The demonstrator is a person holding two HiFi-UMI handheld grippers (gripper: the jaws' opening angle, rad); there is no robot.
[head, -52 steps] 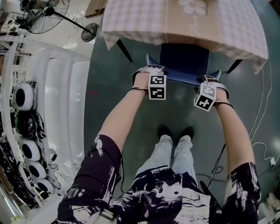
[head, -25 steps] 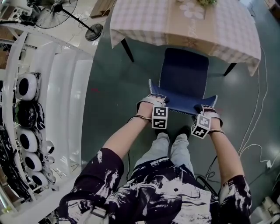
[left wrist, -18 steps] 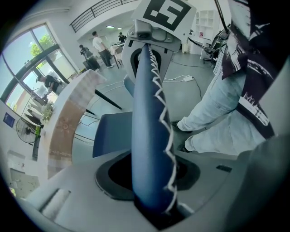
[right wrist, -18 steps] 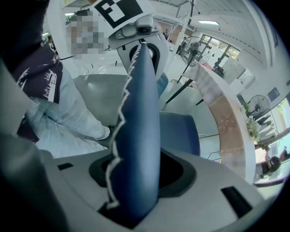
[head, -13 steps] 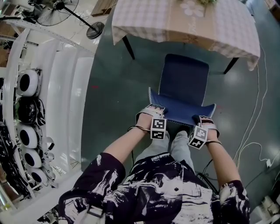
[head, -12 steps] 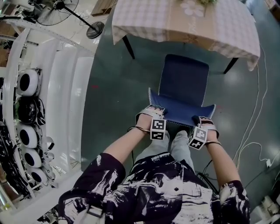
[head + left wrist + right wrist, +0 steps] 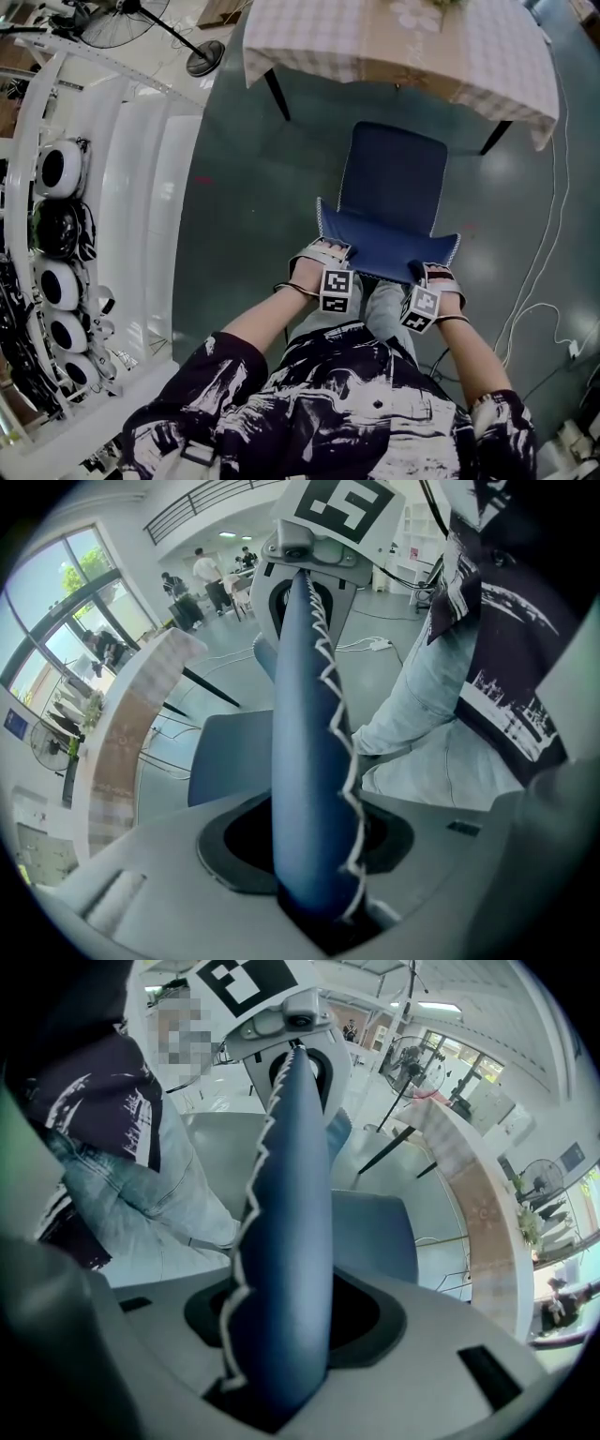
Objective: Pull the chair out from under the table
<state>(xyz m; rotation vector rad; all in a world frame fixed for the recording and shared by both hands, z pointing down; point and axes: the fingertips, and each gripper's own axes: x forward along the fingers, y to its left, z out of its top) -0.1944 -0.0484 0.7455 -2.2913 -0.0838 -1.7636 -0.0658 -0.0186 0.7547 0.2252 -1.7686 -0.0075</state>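
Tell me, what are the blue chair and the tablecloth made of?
The chair looks like smooth, matte dark-blue leather or vinyl, maybe padded; white zigzag stitching runs along its back's edge. The tablecloth looks like soft checked fabric, draping at its edges.

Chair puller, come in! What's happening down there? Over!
Report: left gripper and right gripper both shut on the chair backrest top. Seat out from under the table. Person's legs close behind the backrest. Over.

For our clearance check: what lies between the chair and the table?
Only bare floor, seen in the head view; the chair stands clear of the table.
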